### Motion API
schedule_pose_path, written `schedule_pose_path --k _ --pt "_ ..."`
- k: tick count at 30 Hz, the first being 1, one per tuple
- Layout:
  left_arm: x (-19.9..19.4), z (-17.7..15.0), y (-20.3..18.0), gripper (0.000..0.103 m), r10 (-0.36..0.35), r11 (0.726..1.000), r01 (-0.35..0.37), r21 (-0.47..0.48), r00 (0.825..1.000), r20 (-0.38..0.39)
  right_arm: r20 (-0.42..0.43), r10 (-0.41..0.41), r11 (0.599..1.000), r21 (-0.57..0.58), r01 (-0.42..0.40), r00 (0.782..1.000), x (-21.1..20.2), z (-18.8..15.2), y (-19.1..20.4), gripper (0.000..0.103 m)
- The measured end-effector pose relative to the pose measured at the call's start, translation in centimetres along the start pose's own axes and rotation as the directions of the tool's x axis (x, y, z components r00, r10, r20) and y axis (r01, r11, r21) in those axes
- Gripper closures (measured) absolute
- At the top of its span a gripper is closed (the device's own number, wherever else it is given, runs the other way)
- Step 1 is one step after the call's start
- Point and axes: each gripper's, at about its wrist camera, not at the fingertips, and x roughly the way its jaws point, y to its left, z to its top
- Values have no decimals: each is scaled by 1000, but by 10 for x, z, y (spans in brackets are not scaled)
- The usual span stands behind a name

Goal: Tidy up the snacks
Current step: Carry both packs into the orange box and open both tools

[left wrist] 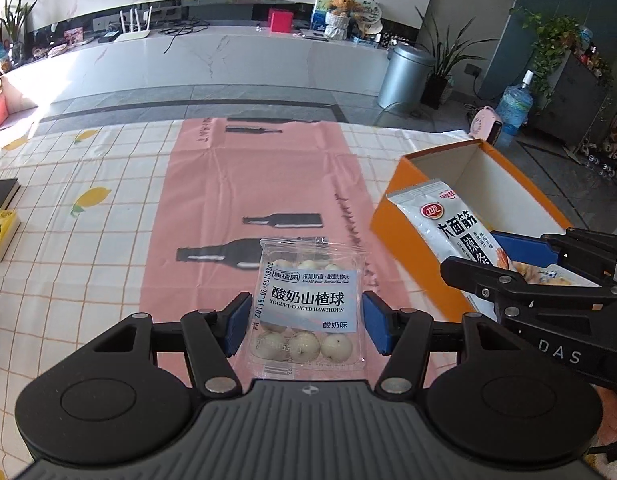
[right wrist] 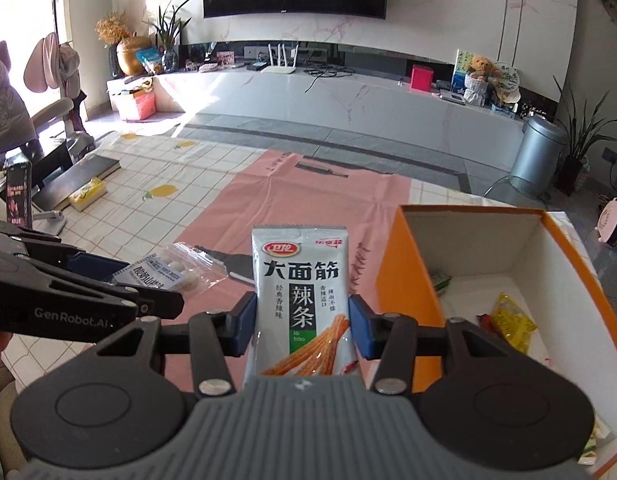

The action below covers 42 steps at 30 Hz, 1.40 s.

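Clear crinkly hawthorn-ball packet (left wrist: 306, 308), glossy white latiao pouch (right wrist: 304, 300), orange cardboard box (right wrist: 404, 280)

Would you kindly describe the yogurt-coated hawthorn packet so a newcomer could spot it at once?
Find the pink bottle-print mat on the checked tablecloth; above it, left of the open orange cardboard box, the left gripper holds a clear packet of white hawthorn balls. Unlike the opaque grey spicy-strip pouch beside it, you see its contents.

Hawthorn pack (left wrist: 304, 312): clear glossy plastic film. Strip packet (right wrist: 302, 304): glossy printed foil-like wrap. Box (right wrist: 404, 280): matt orange card; cloth (left wrist: 108, 240) creased.
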Motion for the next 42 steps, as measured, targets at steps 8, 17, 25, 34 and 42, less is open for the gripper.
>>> schedule_pose_path --k 8,17,25,34,42 --pt "16 39 -79 35 -89 991 88 105 996 5 36 -120 992 35 119 992 -43 0 -77 56" --pt "63 68 -149 35 -161 965 172 200 984 -71 -56 -192 979 59 196 980 -31 -12 -150 56" --pt "114 73 -180 35 -144 951 187 246 973 -183 -169 -191 981 -7 192 967 8 -26 -172 56" --pt "158 70 -191 35 -68 948 155 278 952 -299 -311 -158 986 -101 133 937 49 -36 -182 56" --pt "180 68 -200 35 -14 933 138 334 937 -349 -391 -147 984 -154 93 909 67 -41 -183 56"
